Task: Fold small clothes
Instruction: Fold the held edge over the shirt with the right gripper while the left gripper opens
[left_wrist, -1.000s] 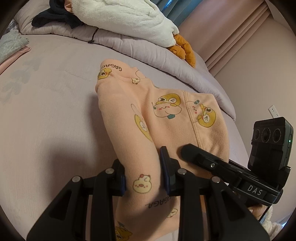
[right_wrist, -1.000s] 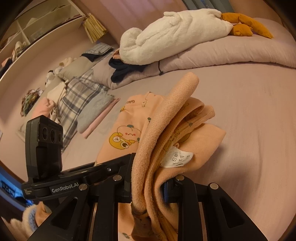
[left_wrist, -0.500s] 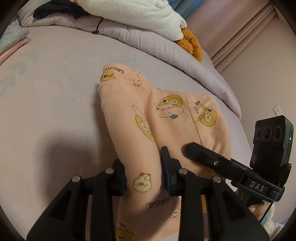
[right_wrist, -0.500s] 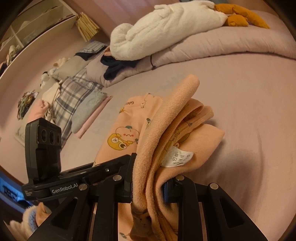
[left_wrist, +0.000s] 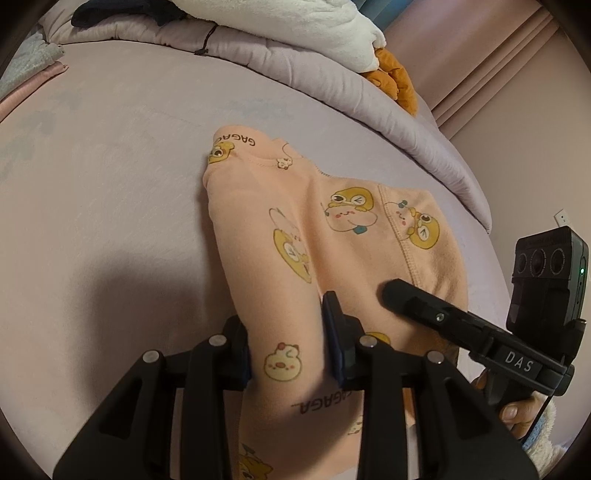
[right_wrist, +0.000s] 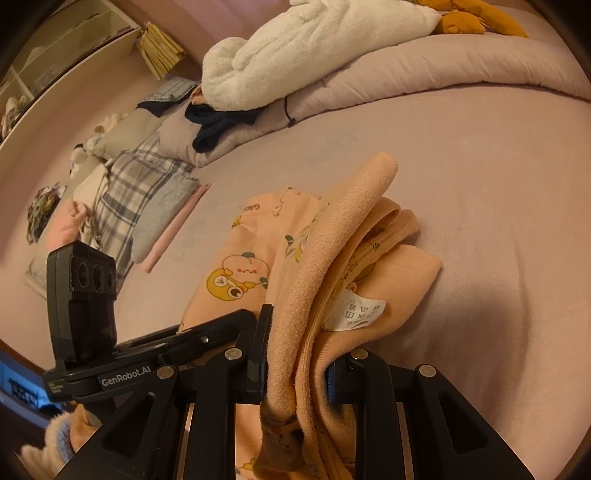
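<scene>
While the peach cartoon-print garment lay spread on the bed, the left gripper had a raised fold of it running between its fingers, which had just been easing apart with the cloth between them. Over on the right gripper, the fingers pinched a thick bunched edge, care tag hanging just beside them.

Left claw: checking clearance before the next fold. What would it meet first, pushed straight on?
Probably the peach garment itself, already between the left claw's fingers and lying ahead on the bed.
</scene>
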